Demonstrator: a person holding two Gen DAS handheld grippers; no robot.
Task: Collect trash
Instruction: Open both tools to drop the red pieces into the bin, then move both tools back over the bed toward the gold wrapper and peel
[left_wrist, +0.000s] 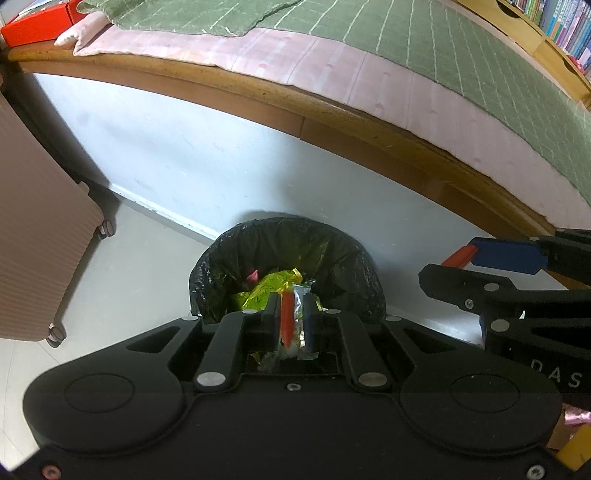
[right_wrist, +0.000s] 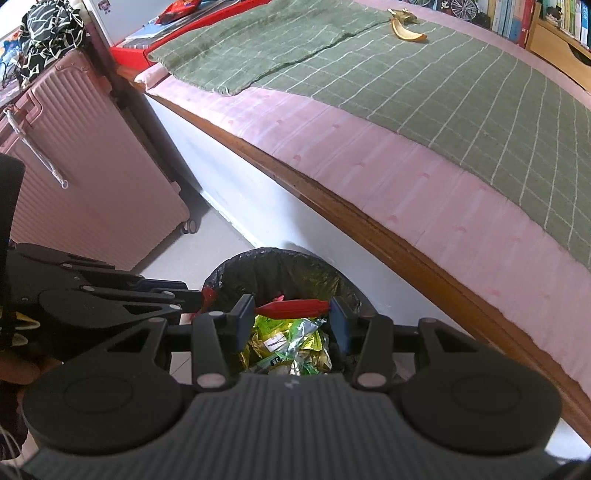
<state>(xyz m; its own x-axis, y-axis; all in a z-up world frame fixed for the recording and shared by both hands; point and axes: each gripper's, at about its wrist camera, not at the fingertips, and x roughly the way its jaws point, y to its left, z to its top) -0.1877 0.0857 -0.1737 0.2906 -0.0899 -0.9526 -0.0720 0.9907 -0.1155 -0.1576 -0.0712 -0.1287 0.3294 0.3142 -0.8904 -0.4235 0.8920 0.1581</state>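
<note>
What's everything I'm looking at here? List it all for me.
Trash bin: one, black bag liner, on the floor against the bed base.
Wrappers in bin: several, yellow-green and silver, inside the bin.
Banana peel: one, yellow, on the blanket's far end.
Blanket: one, green with a white grid, on the bed.
Sheet: one, pink, under the blanket.
Suitcase: one, pink, ribbed, left of the bin.
Box: one, red, at the bed's far corner.
Books: many, mixed colours, on a shelf beyond the bed.
Left gripper: one, black, over the bin, shut on a red-and-white wrapper.
Right gripper: one, black, over the bin, gripping a red wrapper.
</note>
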